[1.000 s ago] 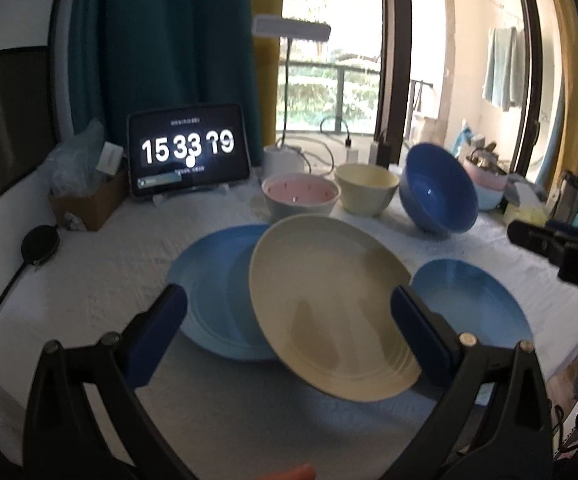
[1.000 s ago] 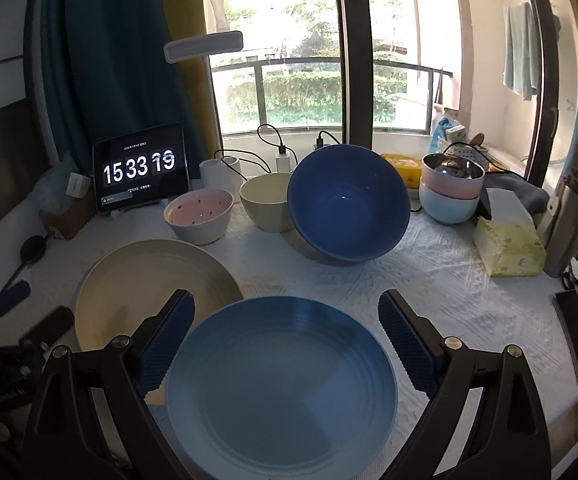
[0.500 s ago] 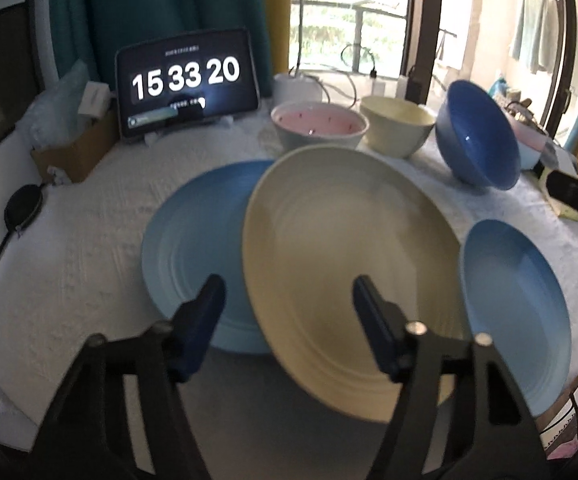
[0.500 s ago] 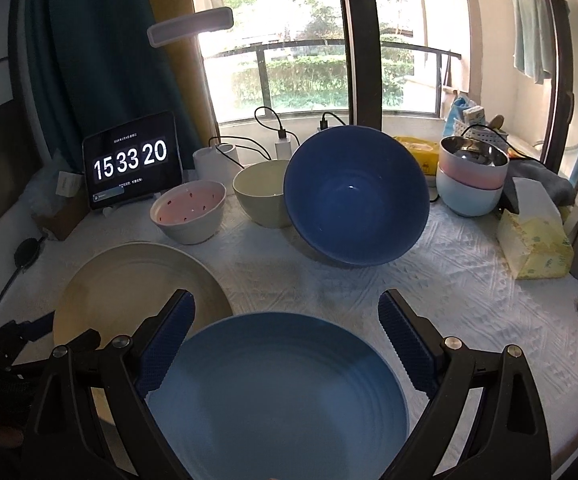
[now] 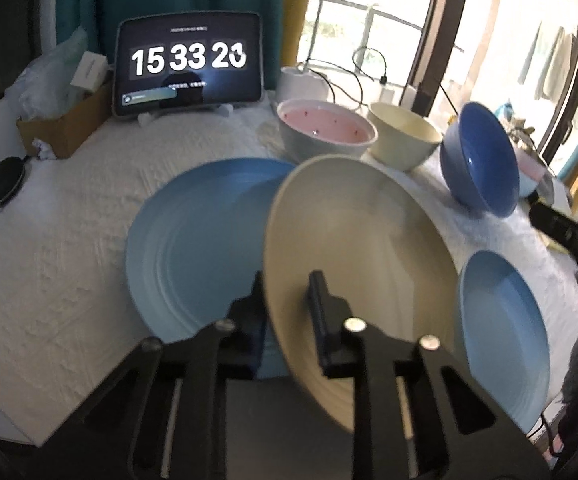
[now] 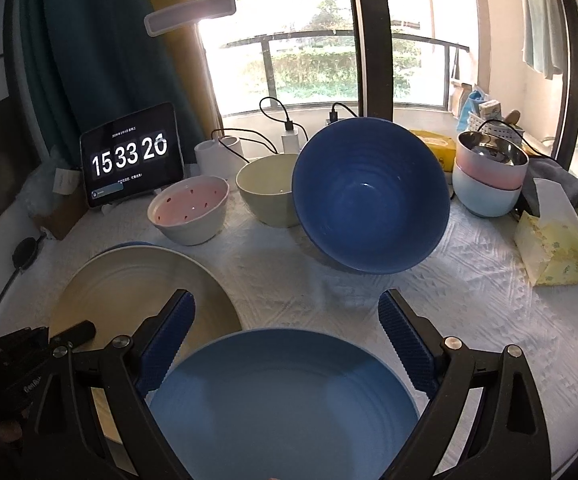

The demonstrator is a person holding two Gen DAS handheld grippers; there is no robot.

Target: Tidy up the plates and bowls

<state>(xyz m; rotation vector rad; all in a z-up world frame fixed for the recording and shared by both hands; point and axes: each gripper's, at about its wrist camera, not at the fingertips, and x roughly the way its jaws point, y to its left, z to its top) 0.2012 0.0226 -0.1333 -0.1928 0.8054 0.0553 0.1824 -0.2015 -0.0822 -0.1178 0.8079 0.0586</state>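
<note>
Plates and bowls on white textured cloth (image 6: 469, 280) by sunlit window (image 6: 309, 40), left claw (image 5: 289, 308) pinching cream plate (image 5: 361, 248), right claw (image 6: 285, 336) wide open

Bright window (image 6: 313, 40) backlight w/ glare; fisheye edges, left view blurry.

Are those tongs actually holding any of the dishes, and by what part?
The left tongs have just closed on the near rim of the cream plate. The right tongs are open above the light blue plate, holding nothing.

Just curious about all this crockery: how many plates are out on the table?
3: a cream plate in the middle, a large light-blue plate partly beneath it, and a smaller light-blue plate apart. None seems hidden.
</note>
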